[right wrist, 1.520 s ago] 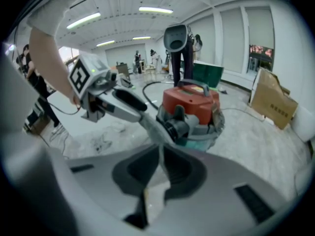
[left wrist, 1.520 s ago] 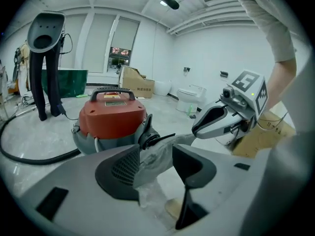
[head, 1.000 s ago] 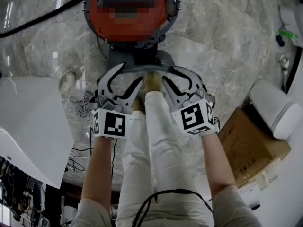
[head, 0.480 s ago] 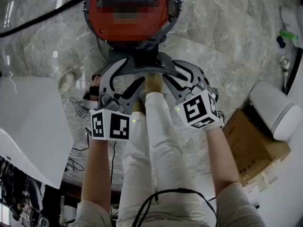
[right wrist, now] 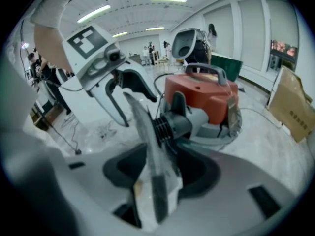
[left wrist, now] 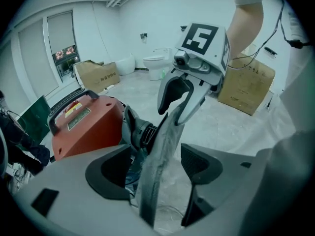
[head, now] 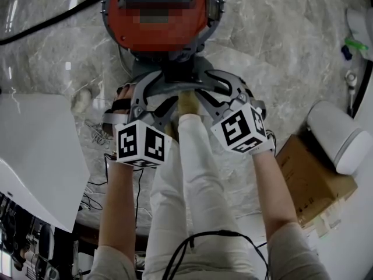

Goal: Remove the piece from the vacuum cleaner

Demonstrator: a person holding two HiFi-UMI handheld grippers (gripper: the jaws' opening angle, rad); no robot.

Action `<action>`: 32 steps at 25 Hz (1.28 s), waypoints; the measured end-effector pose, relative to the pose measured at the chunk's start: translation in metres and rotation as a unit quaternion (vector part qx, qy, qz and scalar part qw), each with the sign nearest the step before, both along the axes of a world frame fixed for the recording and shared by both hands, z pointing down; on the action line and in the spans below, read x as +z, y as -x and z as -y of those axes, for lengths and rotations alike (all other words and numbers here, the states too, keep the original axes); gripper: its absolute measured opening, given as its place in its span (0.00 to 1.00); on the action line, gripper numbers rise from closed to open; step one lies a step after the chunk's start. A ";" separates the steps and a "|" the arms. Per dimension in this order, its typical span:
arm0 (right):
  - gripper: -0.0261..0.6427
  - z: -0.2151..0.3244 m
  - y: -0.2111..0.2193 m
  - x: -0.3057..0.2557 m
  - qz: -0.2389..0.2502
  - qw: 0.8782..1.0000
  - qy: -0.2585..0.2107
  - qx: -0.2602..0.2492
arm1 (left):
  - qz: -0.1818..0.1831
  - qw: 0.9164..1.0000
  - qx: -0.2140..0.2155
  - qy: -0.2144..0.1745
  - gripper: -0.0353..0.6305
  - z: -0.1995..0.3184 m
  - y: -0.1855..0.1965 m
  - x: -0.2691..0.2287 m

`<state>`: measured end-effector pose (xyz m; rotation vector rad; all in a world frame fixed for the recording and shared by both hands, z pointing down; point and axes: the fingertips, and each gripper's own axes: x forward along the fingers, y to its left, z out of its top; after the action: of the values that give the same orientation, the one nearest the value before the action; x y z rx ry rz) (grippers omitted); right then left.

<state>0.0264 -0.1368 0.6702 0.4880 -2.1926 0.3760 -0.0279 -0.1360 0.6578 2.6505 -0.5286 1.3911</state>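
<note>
Well, left tongs (left wrist: pixel 156 168) and right tongs (right wrist: pixel 160 173) have just been opening, grey piece (left wrist: pixel 165 136) loose between them (still on the vacuum cleaner (left wrist: pixel 83 132)).

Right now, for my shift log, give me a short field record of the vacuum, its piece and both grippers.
vacuum cleaner: red, on the marble floor
grey piece: at the vacuum's ribbed connector, not yet off
left gripper: jaws just opening, piece between them, pads clear of it
right gripper: the same, at the piece's other end
</note>
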 end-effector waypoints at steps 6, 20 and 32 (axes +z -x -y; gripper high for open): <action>0.31 -0.008 0.006 0.006 -0.007 1.000 -0.009 -0.026 | 0.021 1.000 0.006 0.000 0.53 -0.006 0.003 0.019; 0.30 -0.002 0.015 0.004 -0.015 0.998 -0.052 -0.035 | 0.038 0.999 -0.018 -0.003 0.53 -0.009 0.003 0.038; 0.22 -0.006 0.017 0.004 -0.012 0.997 -0.063 -0.040 | 0.012 0.999 -0.042 -0.016 0.37 0.001 0.004 0.031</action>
<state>0.0094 -0.1310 0.6739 0.4691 -2.2140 0.1883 -0.0314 -0.1372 0.6884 2.6060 -0.6606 1.4042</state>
